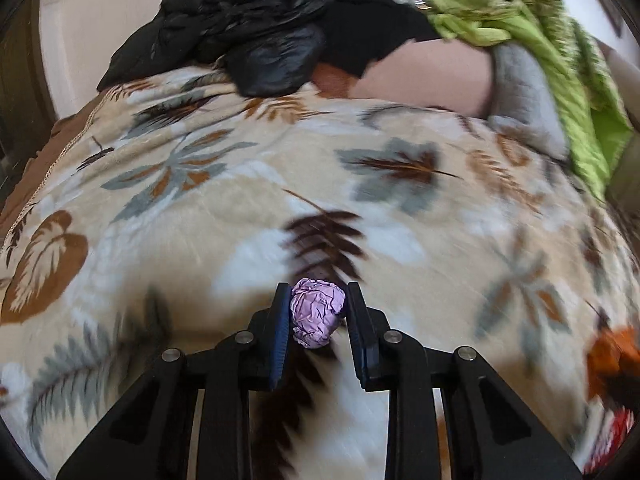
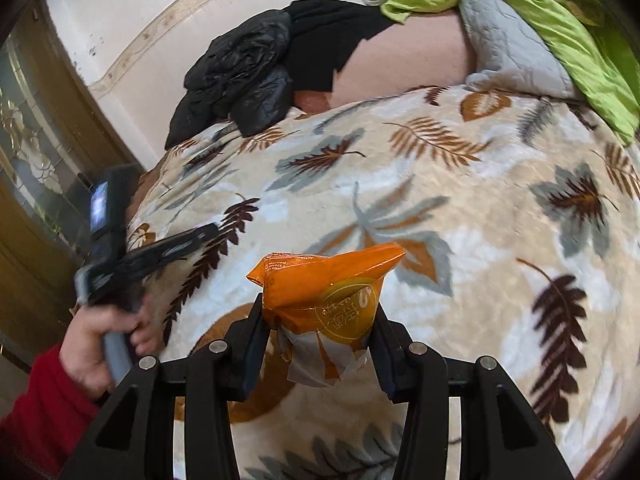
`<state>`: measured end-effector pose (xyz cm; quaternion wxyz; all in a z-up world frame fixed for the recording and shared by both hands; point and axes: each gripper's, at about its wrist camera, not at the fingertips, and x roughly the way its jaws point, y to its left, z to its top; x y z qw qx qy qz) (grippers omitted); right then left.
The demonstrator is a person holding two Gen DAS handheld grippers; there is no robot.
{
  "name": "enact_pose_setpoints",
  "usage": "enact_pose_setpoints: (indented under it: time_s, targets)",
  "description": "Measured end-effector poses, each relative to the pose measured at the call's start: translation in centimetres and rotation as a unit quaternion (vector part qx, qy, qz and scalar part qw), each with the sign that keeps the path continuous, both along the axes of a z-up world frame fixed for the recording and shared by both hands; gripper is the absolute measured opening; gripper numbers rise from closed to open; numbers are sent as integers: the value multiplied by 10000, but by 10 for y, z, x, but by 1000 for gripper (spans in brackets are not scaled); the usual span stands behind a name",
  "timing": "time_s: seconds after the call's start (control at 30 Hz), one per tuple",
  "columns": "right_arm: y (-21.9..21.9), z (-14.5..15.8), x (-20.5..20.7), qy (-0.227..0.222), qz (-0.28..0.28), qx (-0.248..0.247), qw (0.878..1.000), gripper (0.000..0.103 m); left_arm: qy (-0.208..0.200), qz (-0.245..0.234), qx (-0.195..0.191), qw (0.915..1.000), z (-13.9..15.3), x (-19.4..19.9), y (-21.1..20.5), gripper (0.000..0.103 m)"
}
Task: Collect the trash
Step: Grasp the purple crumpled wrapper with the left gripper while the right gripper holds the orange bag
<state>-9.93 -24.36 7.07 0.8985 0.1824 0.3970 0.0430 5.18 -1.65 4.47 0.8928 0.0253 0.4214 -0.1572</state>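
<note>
Both loads secure: left gripper (image 1: 318, 312) pinching a crumpled ball of lilac paper (image 1: 317, 312) squarely between its blue-padded fingers (image 1: 280, 336), carried clear above the leaf-patterned fleece blanket (image 1: 200, 216). Right gripper (image 2: 320, 320) clamped on a crinkled orange plastic snack wrapper (image 2: 320, 292), top flaring above the jaws, likely kept high to avoid snagging. Probable destination the black plastic bag (image 1: 260, 28) heaped at the far edge.
</note>
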Motion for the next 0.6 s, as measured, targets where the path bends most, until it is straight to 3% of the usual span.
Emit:
enact_pose_setpoints:
  time_s: [0.37,0.6]
  targets:
    - [16,3,-51,-144,56,-253,9996,50,-287,-488,-536,9970,43,-141,-3,26]
    - [22,16,-82,-430,68,-414,9982,50,-534,-513,-298,9968,49,-197,-17,26]
